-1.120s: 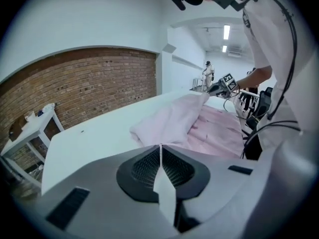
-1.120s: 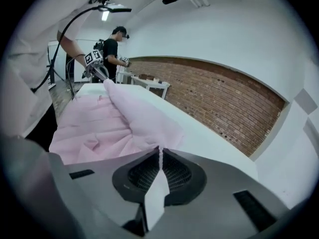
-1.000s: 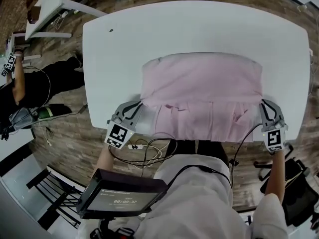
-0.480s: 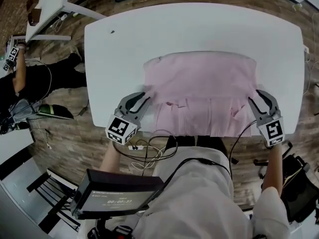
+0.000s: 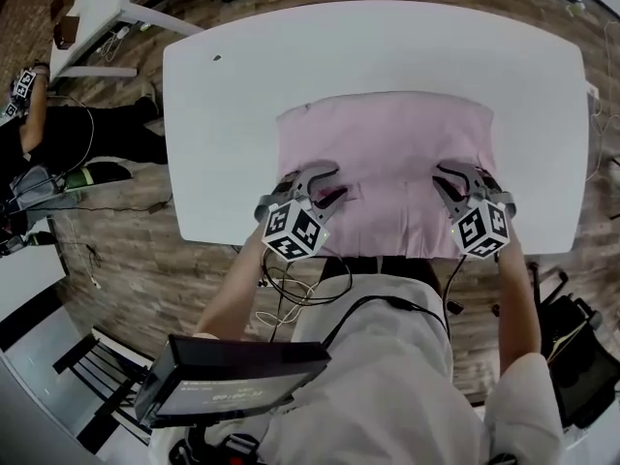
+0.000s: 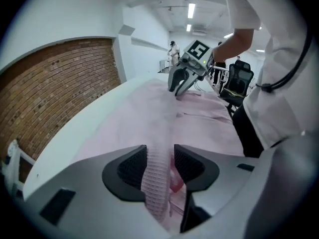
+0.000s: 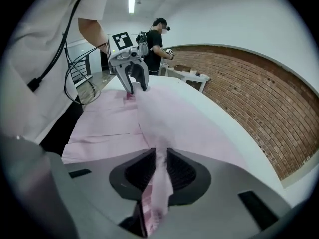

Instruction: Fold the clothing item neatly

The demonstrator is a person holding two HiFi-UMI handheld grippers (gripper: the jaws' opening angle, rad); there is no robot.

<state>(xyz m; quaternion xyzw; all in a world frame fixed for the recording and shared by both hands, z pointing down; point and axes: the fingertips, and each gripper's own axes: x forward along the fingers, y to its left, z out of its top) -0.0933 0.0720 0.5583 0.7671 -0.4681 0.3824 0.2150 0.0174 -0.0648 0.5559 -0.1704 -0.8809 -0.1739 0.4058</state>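
1. Garment (image 5: 387,148), pink, lies spread flat on the white table (image 5: 387,51); it sits toward the near side and its near hem reaches the table's edge in front of the person
2. The only print is the black-and-white square pattern on each gripper's cube (image 5: 294,231); the screen (image 5: 237,384) at the near left shows a row of light characters, too blurred to read
3. The left gripper (image 5: 329,184) rests on the garment's near left part; its jaws have just been opening and stand apart, with a raised ridge of the cloth between the pads
4. The right gripper (image 5: 463,180) rests on the near right part; its jaws have just been closing and pinch a thin upright fold of the cloth
5. Only the gripper views show these folds, each with the other gripper facing it across the garment, plus a brick wall (image 6: 55,93) and ceiling lights (image 6: 191,10)
6. Only the head view shows the garment's whole outline and the wooden floor (image 5: 136,250)
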